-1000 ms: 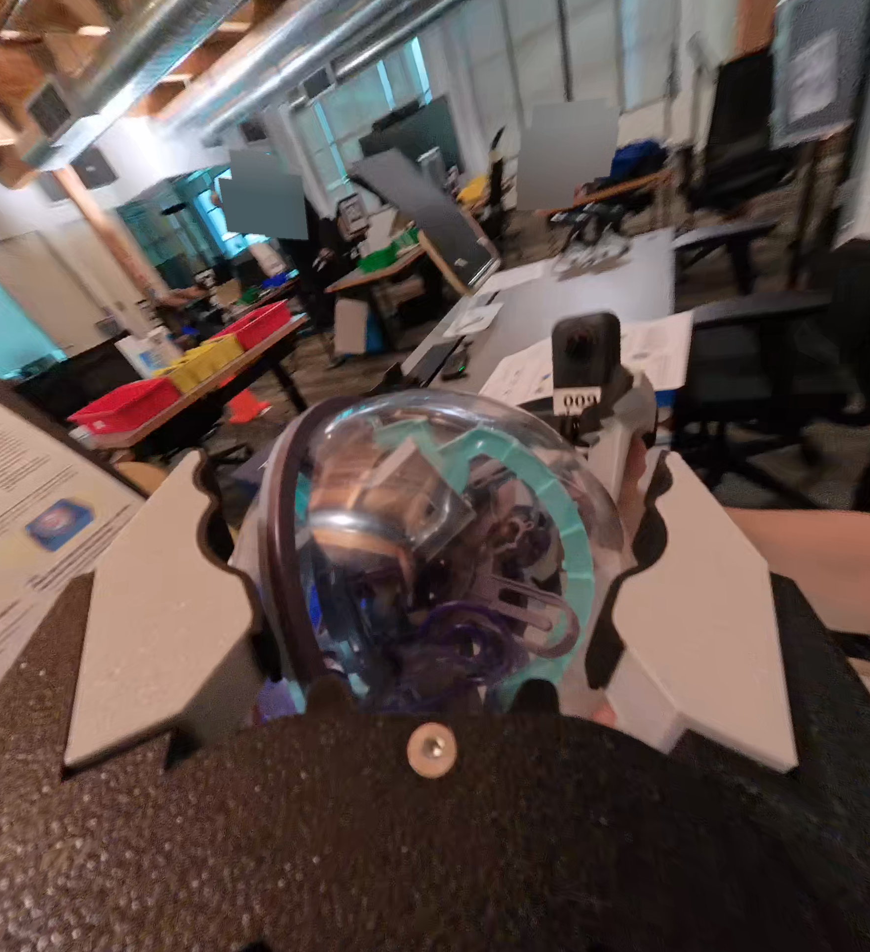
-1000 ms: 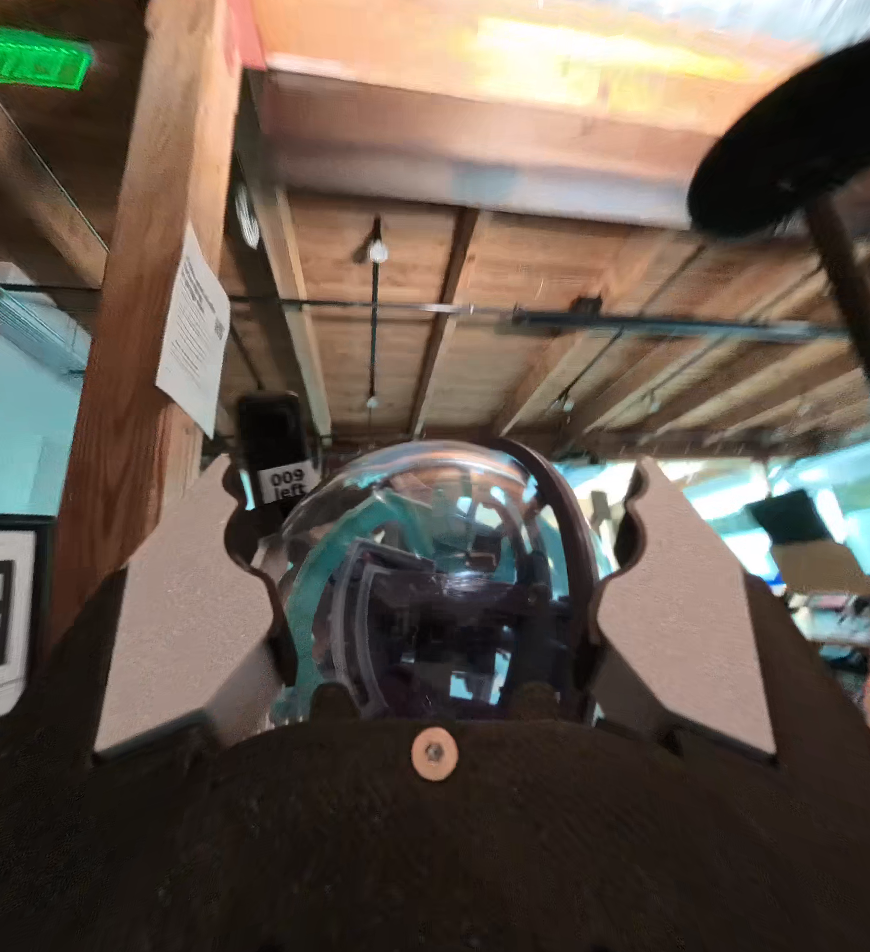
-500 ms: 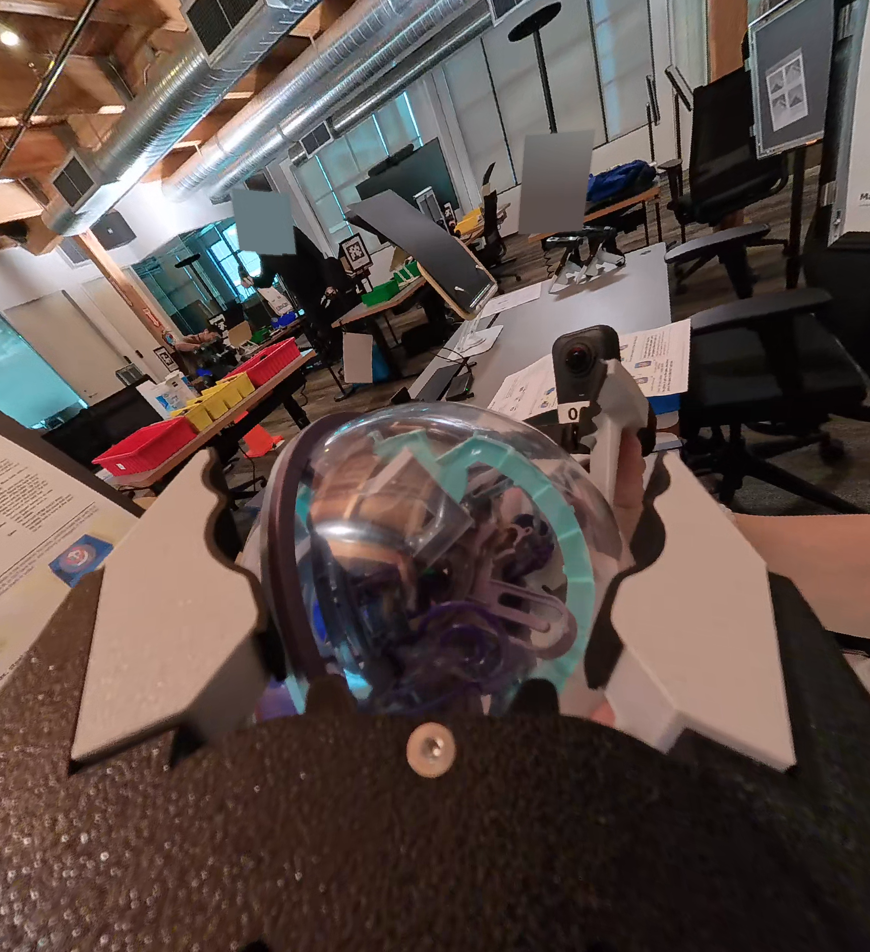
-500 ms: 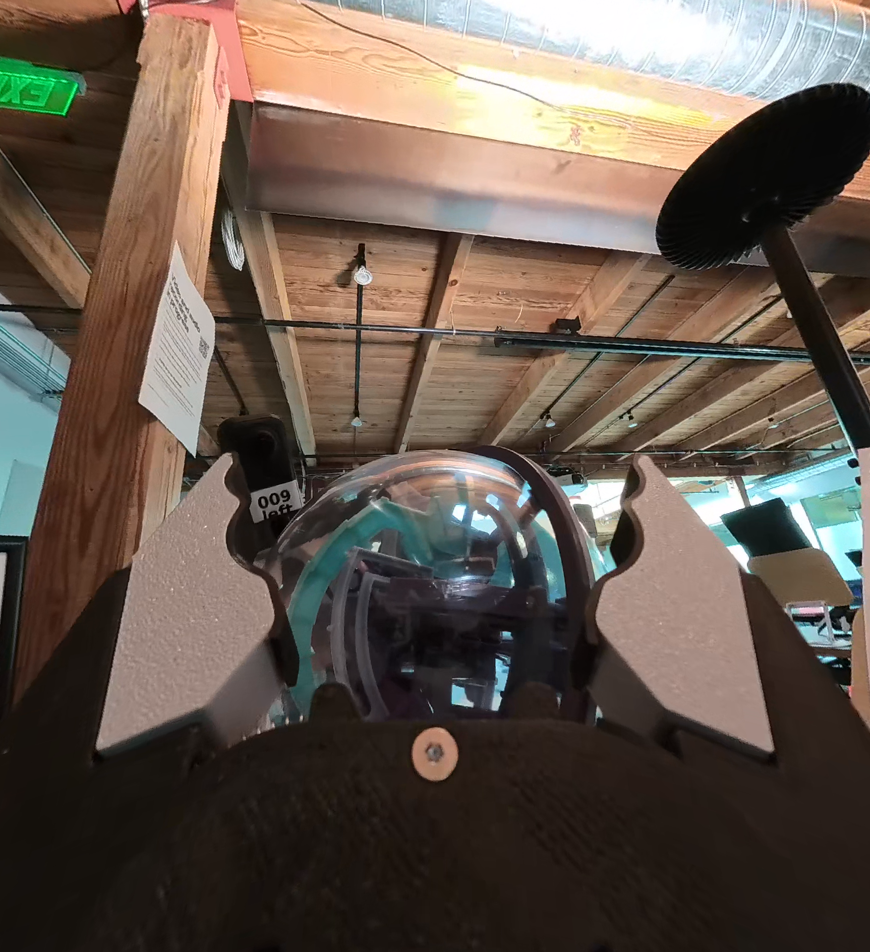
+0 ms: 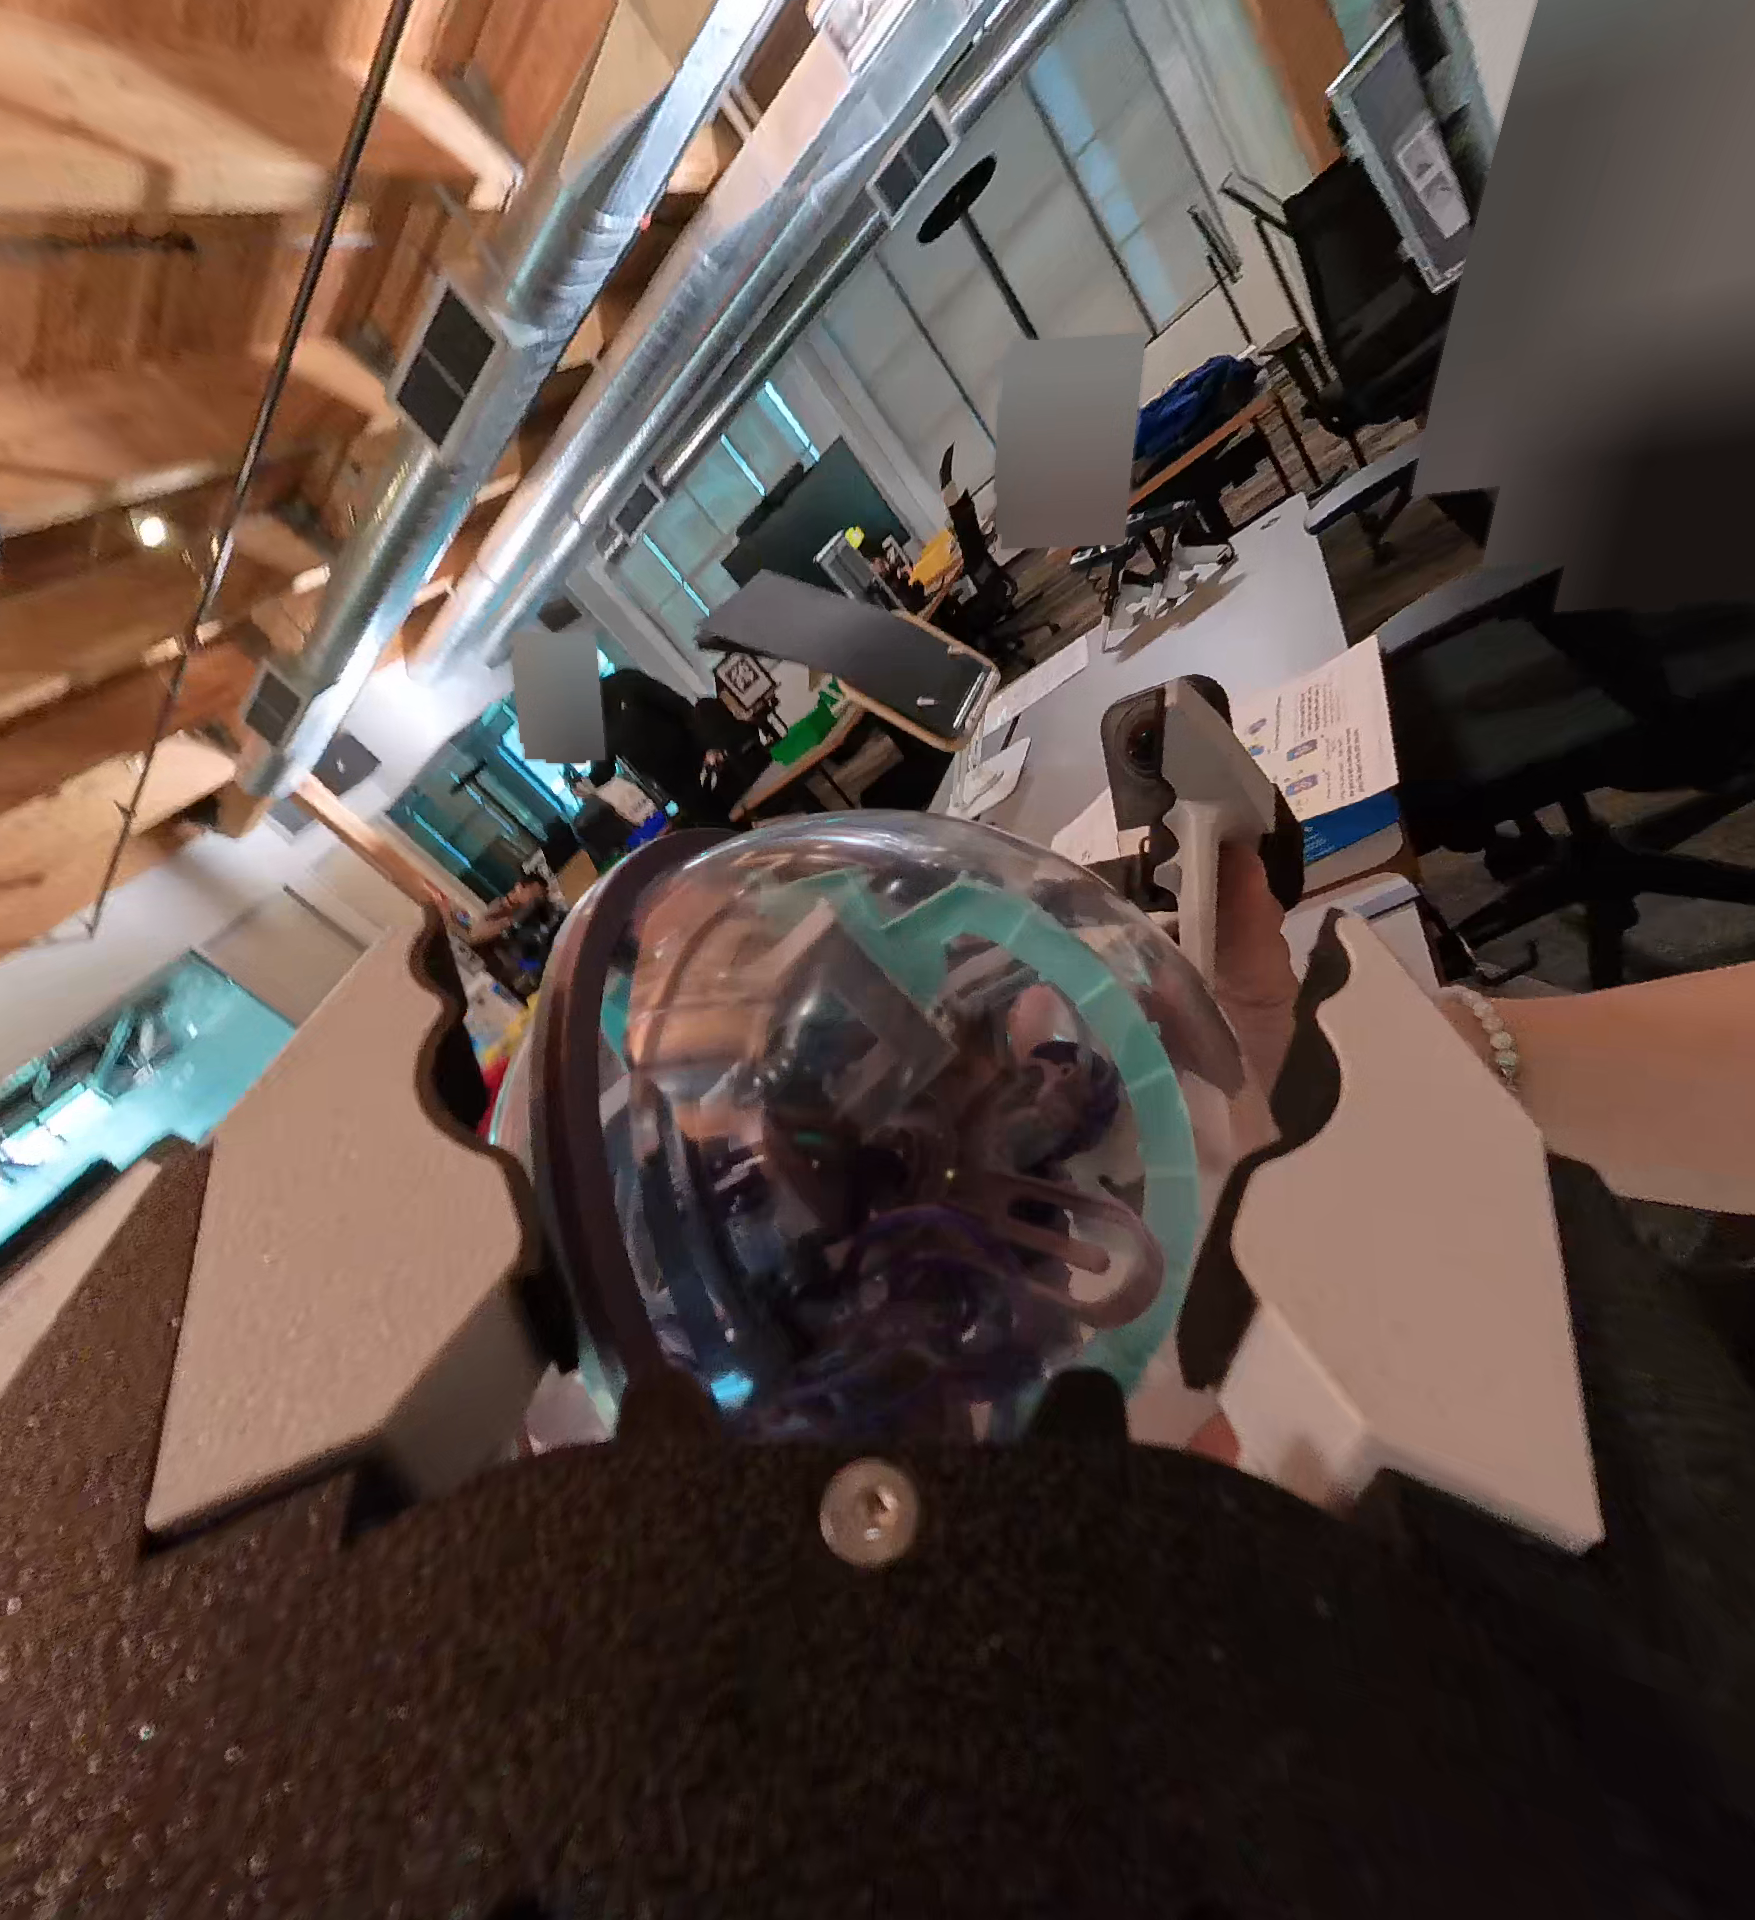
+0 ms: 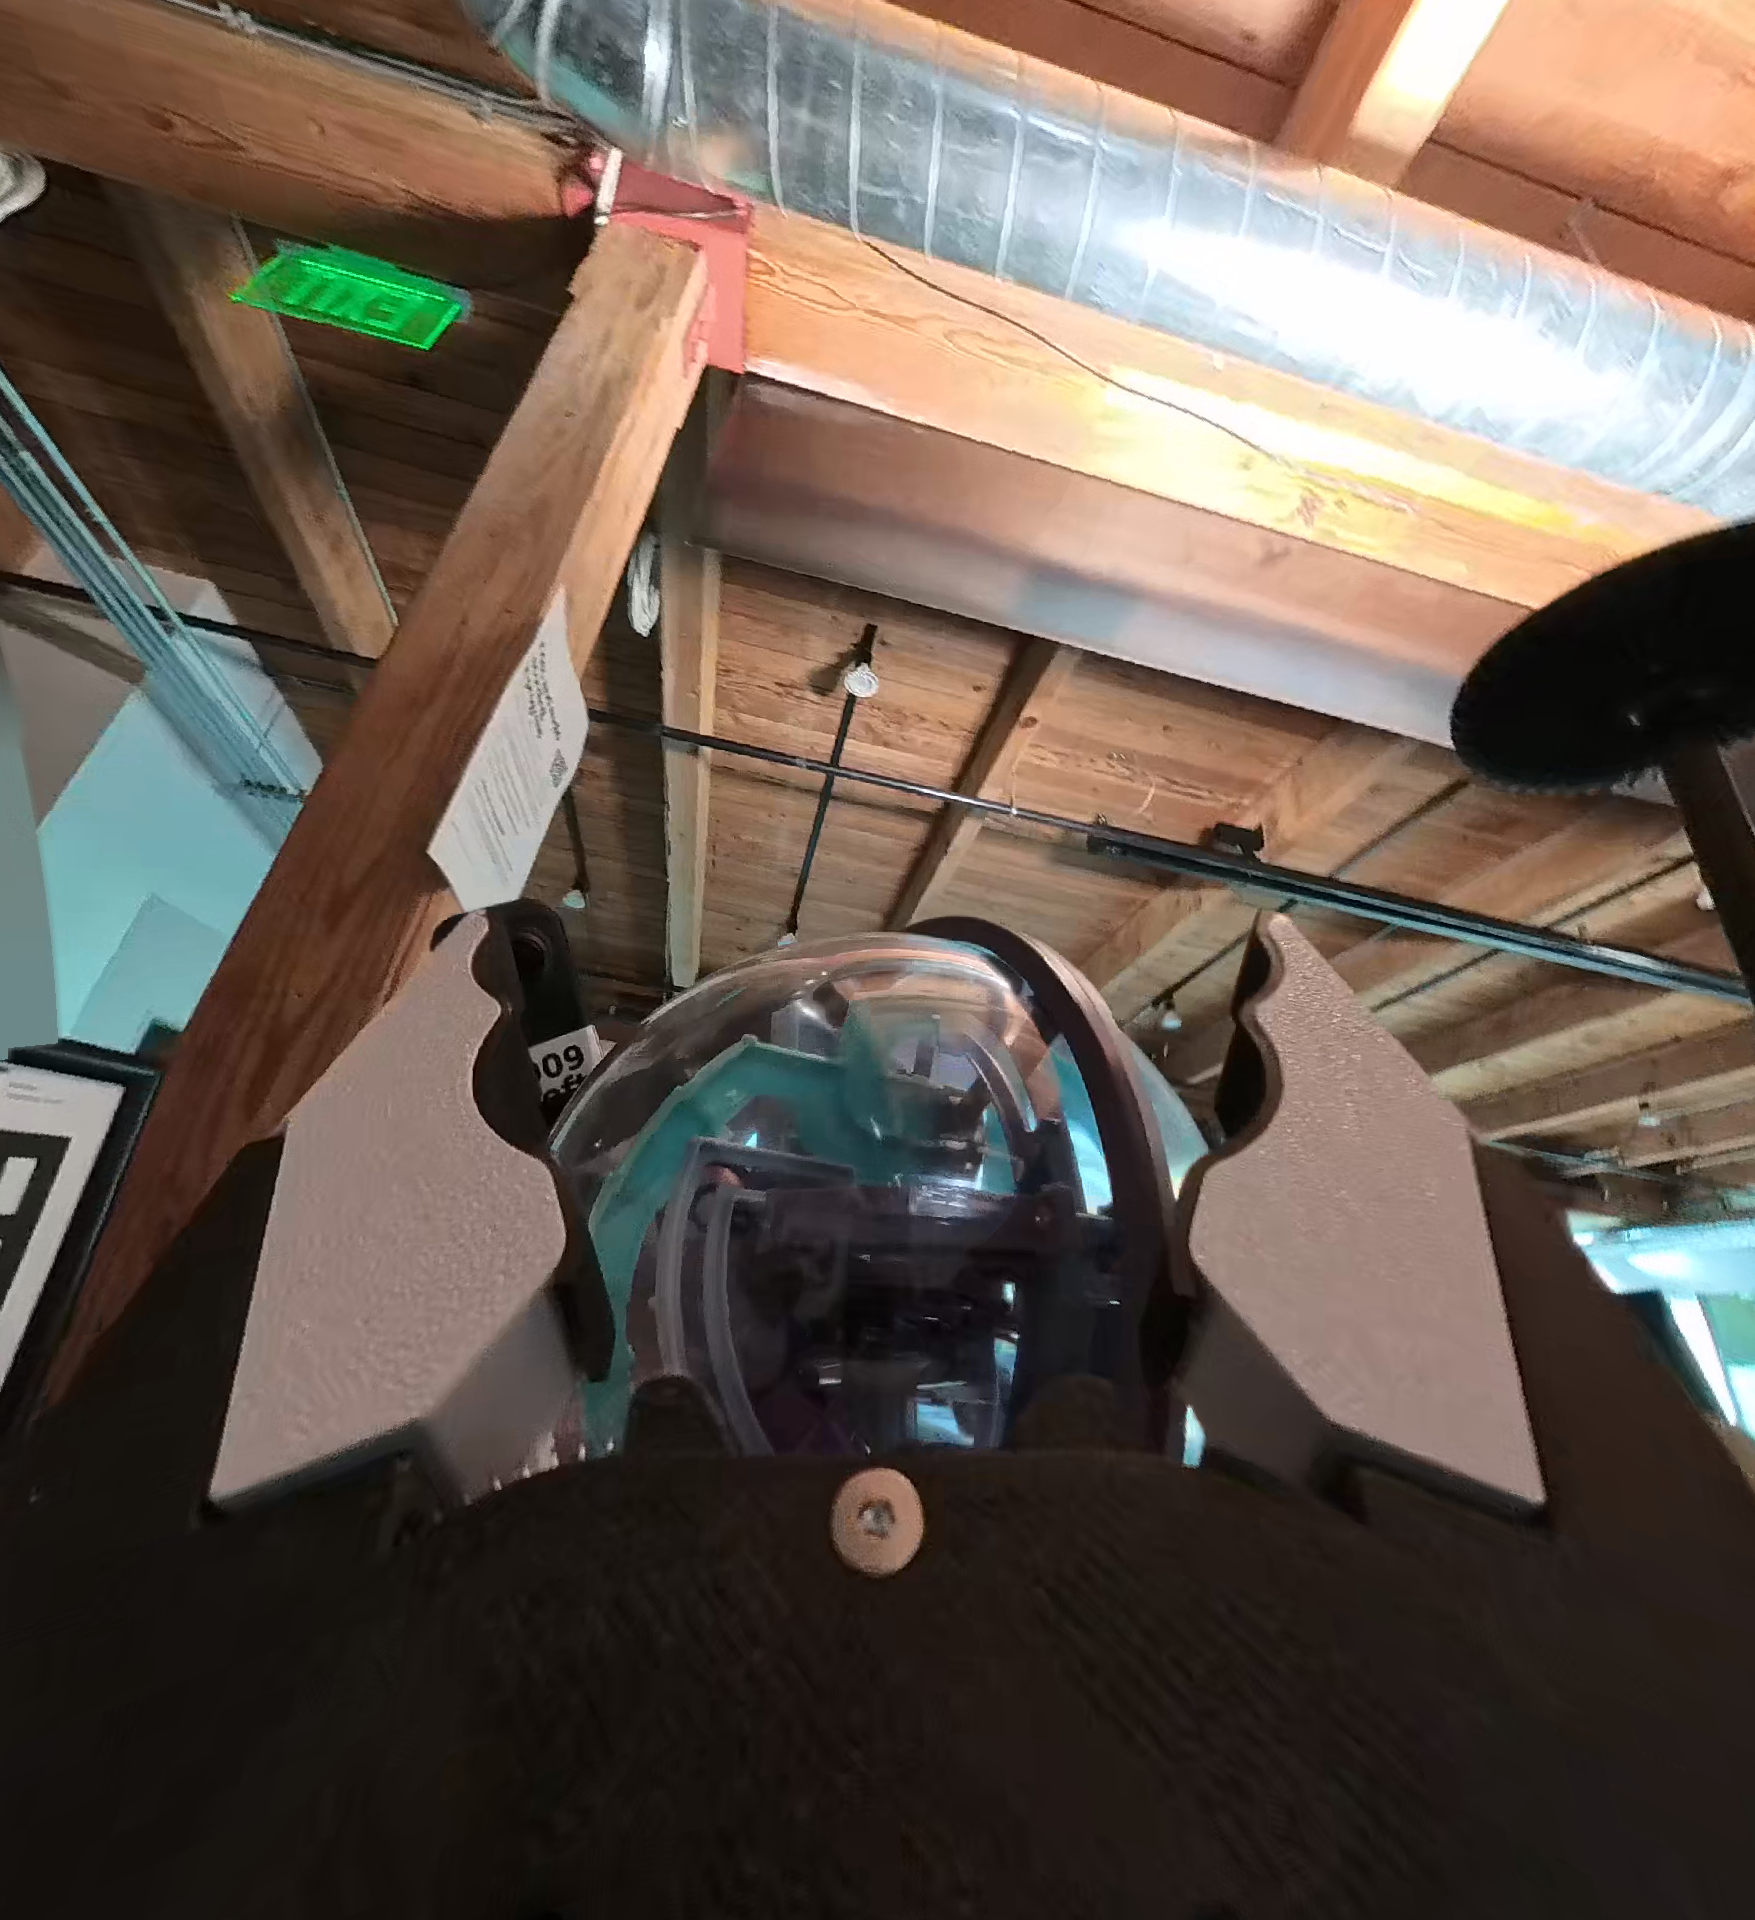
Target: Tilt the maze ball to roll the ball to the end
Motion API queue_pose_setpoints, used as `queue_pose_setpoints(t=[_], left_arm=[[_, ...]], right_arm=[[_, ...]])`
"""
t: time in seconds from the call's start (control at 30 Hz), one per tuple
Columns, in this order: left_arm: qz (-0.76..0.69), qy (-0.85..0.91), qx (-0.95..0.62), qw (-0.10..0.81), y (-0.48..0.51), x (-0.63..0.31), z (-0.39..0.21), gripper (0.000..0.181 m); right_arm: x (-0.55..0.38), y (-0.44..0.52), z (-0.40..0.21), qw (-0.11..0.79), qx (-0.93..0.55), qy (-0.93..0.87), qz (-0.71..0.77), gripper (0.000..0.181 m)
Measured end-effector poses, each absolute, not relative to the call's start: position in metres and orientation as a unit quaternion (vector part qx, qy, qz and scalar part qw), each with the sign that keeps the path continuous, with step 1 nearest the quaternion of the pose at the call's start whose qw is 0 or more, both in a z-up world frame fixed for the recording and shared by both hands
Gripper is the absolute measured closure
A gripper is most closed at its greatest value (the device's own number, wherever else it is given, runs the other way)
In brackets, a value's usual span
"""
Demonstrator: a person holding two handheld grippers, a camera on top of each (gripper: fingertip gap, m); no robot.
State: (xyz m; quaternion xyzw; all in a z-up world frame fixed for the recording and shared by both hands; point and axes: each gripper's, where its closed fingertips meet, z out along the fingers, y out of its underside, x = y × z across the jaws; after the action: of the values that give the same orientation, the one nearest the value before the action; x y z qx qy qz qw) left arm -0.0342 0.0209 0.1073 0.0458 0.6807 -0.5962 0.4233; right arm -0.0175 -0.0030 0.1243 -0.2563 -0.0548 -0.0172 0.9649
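You have the maze ball point(image 5: 852, 1122) clamped from two sides and lifted off any worktop; your left gripper point(image 5: 873, 1143) is closed on it, its grey fingers point(image 5: 353, 1195) pressed against the clear shell on either side; your right gripper point(image 6: 878, 1195) grips the same maze ball point(image 6: 873, 1195) from the opposite side, and its camera housing point(image 5: 1148, 748) shows just past the sphere in the left wrist view, with your hand point(image 5: 1257, 997) behind the dome; the whole assembly is rolled over to one side, so the room leans hard in the left wrist view and the right wrist view looks up at the wooden ceiling point(image 6: 956, 779) and a silver duct point(image 6: 1164, 208); inside the shell you can see the teal ring track point(image 5: 1153, 1091), purple loops and dark ramps, but the small rolling ball itself cannot be picked out in either view; so I judge you to be mid-task, in a tilting stroke, with no sign that the end of the track is reached; how much of the route remains cannot be told; what is left, as far as I can judge, is more careful tilting until the ball arrives.
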Motion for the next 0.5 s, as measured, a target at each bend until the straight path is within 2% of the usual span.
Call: queue_pose_setpoints(t=[0.2, 0.23, 0.27, 0.33, 0.43, 0.5], left_arm=[[-0.592, 0.628, 0.169, 0.476, 0.004, -0.084, 0.116, 0.029], [-0.596, 0.62, 0.167, 0.482, 0.007, -0.078, 0.118, 0.032], [-0.608, 0.638, 0.108, 0.459, 0.015, -0.048, 0.116, 0.035], [-0.622, 0.686, -0.019, 0.377, 0.031, 0.0, 0.098, 0.029], [-0.633, 0.67, 0.016, 0.388, 0.032, -0.013, 0.094, 0.03], [-0.64, 0.673, -0.023, 0.37, 0.038, 0.001, 0.093, 0.031]], right_arm=[[-0.078, -0.03, 0.133, 0.958, -0.204, -0.167, -0.11, 0.054], [-0.07, -0.02, 0.132, 0.953, -0.226, -0.163, -0.119, 0.046], [-0.036, -0.003, 0.131, 0.954, -0.267, -0.102, -0.089, 0.036], [0.008, 0.016, 0.116, 0.949, -0.313, -0.021, -0.038, 0.037], [-0.002, 0.016, 0.106, 0.95, -0.306, -0.02, -0.061, 0.038], [0.011, 0.019, 0.104, 0.95, -0.311, 0.001, -0.04, 0.038]])
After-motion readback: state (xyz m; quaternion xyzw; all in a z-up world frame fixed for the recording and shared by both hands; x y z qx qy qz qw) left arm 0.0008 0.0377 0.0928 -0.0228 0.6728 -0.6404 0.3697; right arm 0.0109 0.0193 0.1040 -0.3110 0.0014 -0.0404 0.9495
